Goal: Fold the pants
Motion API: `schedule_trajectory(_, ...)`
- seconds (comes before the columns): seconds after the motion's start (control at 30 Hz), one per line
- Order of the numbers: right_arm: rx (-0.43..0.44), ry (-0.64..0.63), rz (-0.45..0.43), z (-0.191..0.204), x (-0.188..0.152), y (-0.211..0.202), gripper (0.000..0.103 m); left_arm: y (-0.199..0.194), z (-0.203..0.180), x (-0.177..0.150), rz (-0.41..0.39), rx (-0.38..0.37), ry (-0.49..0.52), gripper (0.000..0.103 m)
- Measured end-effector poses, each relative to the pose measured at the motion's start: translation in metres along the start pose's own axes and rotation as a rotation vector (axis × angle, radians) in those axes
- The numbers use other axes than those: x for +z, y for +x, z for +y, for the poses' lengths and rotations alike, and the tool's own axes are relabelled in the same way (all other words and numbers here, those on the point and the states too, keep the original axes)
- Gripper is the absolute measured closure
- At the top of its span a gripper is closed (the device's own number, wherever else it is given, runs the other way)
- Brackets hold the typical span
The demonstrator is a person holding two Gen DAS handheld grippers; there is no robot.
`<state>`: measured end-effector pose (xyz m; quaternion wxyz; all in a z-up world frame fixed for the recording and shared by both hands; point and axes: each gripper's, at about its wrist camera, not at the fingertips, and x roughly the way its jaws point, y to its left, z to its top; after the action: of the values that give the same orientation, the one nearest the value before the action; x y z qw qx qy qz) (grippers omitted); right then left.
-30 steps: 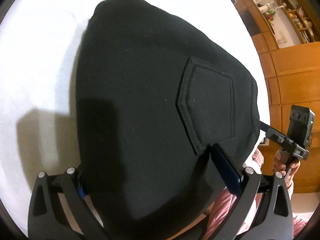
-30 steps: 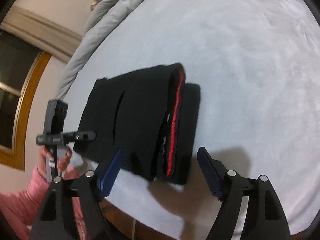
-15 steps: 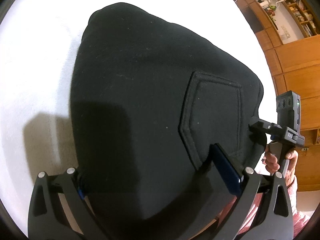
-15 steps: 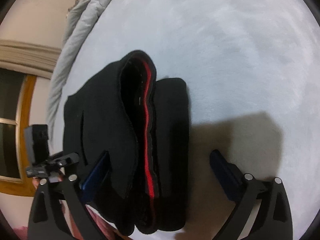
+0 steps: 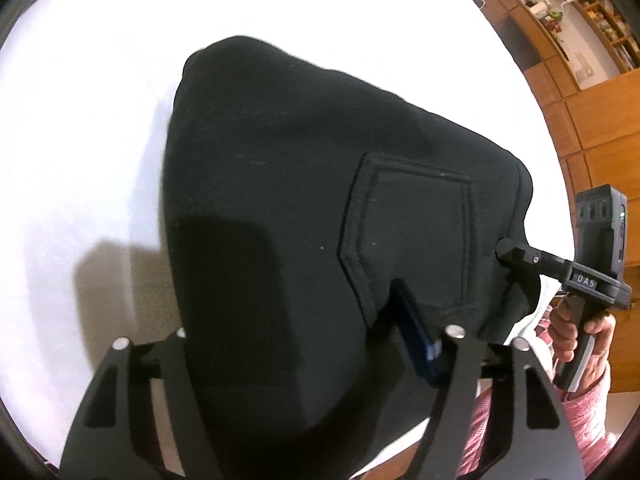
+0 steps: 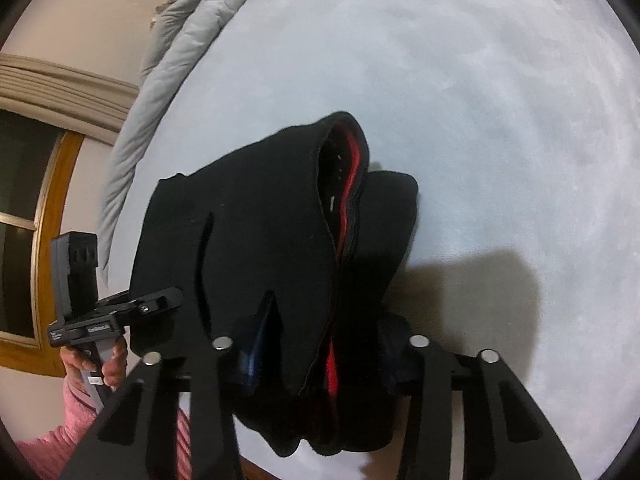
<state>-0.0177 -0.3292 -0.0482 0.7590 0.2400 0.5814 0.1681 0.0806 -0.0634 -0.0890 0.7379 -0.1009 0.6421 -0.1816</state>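
Observation:
Black folded pants (image 5: 280,200) with a back pocket lie on the white bed sheet (image 5: 80,152). My left gripper (image 5: 296,316) straddles their near edge with its jaws closing. Its blue right pad (image 5: 412,332) presses into the cloth below the pocket, and the left pad is hidden under the fabric. In the right wrist view the pants (image 6: 260,232) show a red lining at the open end. My right gripper (image 6: 328,324) is closing on the near end of that stack. Its left pad (image 6: 260,332) lies against the cloth, while the right one is buried in it.
A grey duvet (image 6: 176,52) is bunched along the bed's far side, beside a wood-framed window (image 6: 40,216). Wooden cupboards and shelves (image 5: 592,120) stand beyond the bed. The bed's near edge runs just under both grippers. A person's hand (image 5: 572,328) in a pink sleeve holds the other gripper.
Both grippers' jaws have narrowed from wide open onto the pants' near edge. The right gripper came down and closer, so the stack's end now sits between its fingers.

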Motion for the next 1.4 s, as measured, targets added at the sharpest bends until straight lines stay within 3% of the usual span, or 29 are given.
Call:
schedule_trajectory(0.17,0.022,-0.048,-0.015,0.011,0.001,-0.010,0.066,-0.011,-0.013,0.003,-0.036,0.033,0.048,0.054)
schedule_trajectory(0.4,0.050,-0.131,-0.073,0.032,0.014,-0.037,0.068,-0.033,-0.019,0.016,-0.087,-0.016,0.052,0.067)
schedule_trajectory(0.6,0.041,-0.169,-0.159,0.042,0.047,-0.068,0.069,-0.051,-0.036,0.052,-0.172,-0.047,0.078,0.067)
schedule_trajectory(0.7,0.050,-0.182,-0.201,0.043,0.080,-0.079,0.069,-0.062,-0.042,0.079,-0.219,-0.054,0.084,0.067)
schedule_trajectory(0.9,0.060,-0.168,-0.229,0.033,0.138,-0.069,0.069,-0.058,-0.048,0.139,-0.270,-0.020,0.093,0.067)
schedule_trajectory(1.13,0.062,-0.124,-0.214,0.002,0.184,-0.033,0.069,-0.029,-0.035,0.192,-0.257,-0.015,0.079,0.066)
schedule_trajectory(1.3,0.010,-0.100,-0.170,-0.024,0.198,-0.001,0.067,0.006,-0.012,0.193,-0.200,-0.016,0.074,0.062)
schedule_trajectory(1.4,-0.023,-0.093,-0.146,-0.034,0.199,0.011,0.056,0.021,-0.003,0.194,-0.183,0.003,0.084,0.057)
